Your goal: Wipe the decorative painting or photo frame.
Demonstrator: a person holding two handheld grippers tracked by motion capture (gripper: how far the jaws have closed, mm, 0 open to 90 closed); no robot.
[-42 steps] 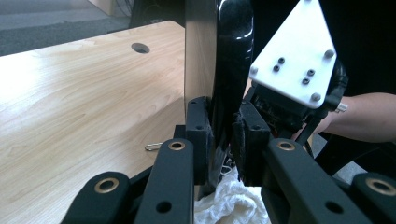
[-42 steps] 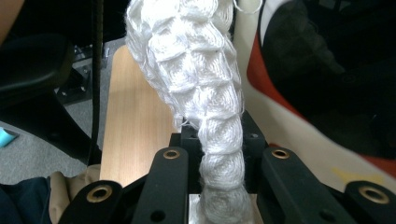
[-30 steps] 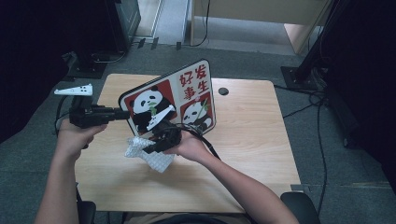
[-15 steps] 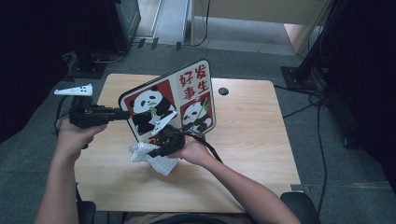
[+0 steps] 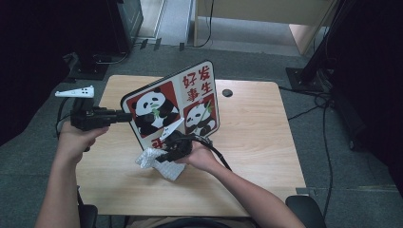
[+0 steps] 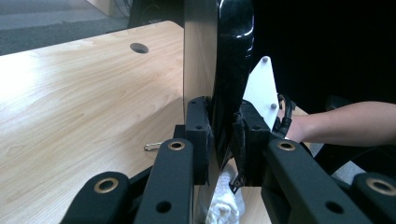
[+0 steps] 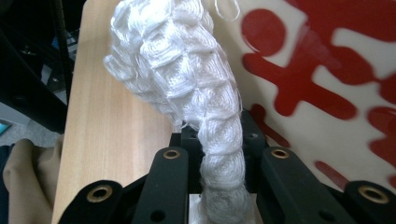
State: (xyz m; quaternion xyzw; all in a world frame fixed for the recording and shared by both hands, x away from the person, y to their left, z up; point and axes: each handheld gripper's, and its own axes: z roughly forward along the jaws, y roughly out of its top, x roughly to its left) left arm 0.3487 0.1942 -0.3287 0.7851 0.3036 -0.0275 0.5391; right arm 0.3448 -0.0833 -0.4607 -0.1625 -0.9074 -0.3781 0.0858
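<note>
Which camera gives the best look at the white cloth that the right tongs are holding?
The right gripper view: the white cloth rises bunched from between the right tongs, its weave sharp, beside the panda board. The high view shows it small under the hand, and the left gripper view catches just a corner of it below the board.

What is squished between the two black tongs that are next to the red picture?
A bunched white cloth sits pinched between the right tongs, seen in the right gripper view. It touches the panda board beside it.
</note>
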